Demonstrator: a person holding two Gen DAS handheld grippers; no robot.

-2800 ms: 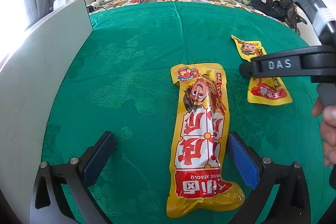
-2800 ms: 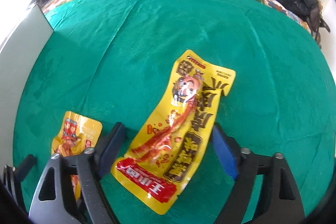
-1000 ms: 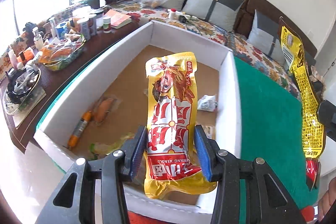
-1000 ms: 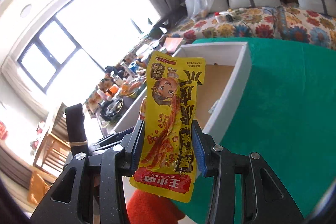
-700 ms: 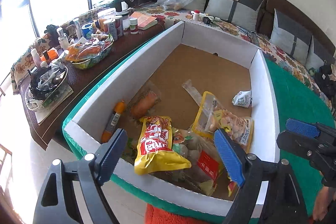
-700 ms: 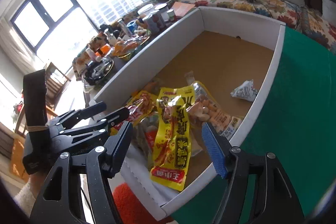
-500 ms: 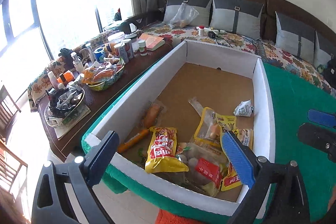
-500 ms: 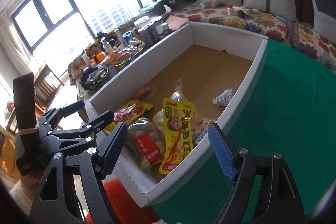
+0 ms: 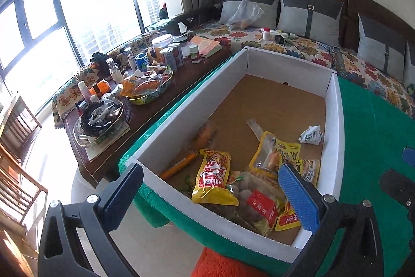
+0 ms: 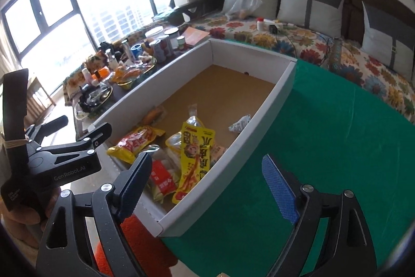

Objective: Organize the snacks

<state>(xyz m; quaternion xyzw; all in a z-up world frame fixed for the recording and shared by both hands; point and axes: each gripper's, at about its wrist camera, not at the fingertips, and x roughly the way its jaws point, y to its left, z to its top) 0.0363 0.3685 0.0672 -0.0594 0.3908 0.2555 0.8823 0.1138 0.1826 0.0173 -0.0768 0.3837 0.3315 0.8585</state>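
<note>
The white-walled cardboard box (image 9: 334, 105) sits on the green cloth (image 10: 337, 136) and serves as the landmark here. Both snack packets lie inside it, in the heap of snacks at its near end. The yellow-and-red packet (image 9: 212, 177) lies toward the box's left wall, its long axis running roughly along the length of the box, top edge toward the far wall and crumpled bottom end toward the near wall. In the right wrist view the same packet (image 10: 136, 140) looks slanted, its near end toward the box's near left corner. The long yellow packet with the cartoon figure (image 10: 195, 159) lies closer to the box's right wall, its long axis also running along the box, header end toward the far wall and red-labelled end toward the near wall, resting on top of other wrappers. The left gripper (image 9: 210, 196) hangs above the box's near wall with its jaws spread wide and nothing between them. The right gripper (image 10: 207, 181) hovers over the box's near right corner, its jaws opening, with nothing pressed between the pads.
</note>
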